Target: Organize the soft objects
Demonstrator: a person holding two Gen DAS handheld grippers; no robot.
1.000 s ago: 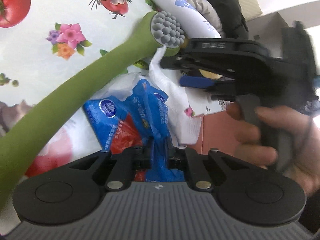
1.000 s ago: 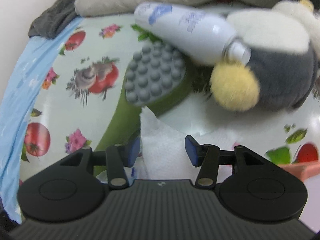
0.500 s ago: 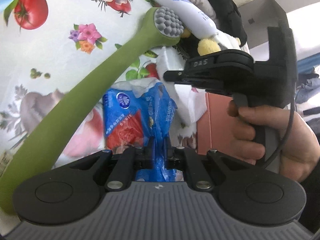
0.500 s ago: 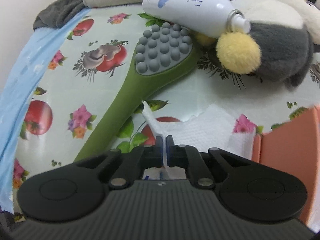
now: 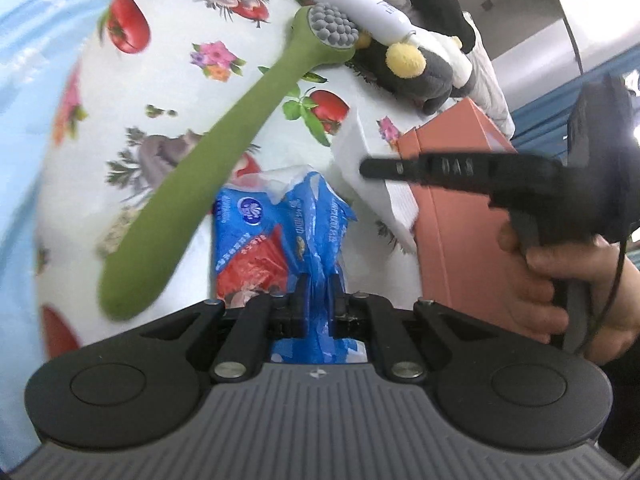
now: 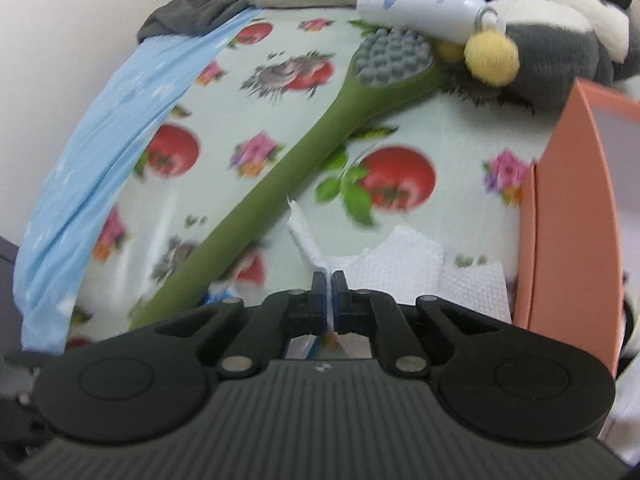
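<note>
- Tissue packet (image 5: 280,240) (blue and red plastic) lay on the floral tablecloth (image 5: 168,80), its near end clamped between the fingers of the left gripper (image 5: 318,308).
- White tissue sheet (image 6: 404,252) stood up from the packet's open end; the right gripper (image 6: 330,296) had its jaws pinched tight on an edge of it, and the sheet spread out to the right toward the orange box (image 6: 568,220).
- From the left wrist view the right gripper (image 5: 370,169) appeared side-on, a hand (image 5: 560,292) wrapped around its handle, with the sheet (image 5: 372,176) draped beneath it against the box (image 5: 452,220).
- Green long-handled massage brush (image 5: 224,152) lay diagonally across the cloth just beside the packet, its grey nubbed head (image 6: 394,58) touching a white bottle (image 6: 424,10).
- Grey plush toy (image 6: 560,48) with a yellow pom-pom (image 6: 492,60) rested by the bottle's cap.
- Light blue plastic sheeting (image 6: 112,140) ran along the cloth's left edge.
</note>
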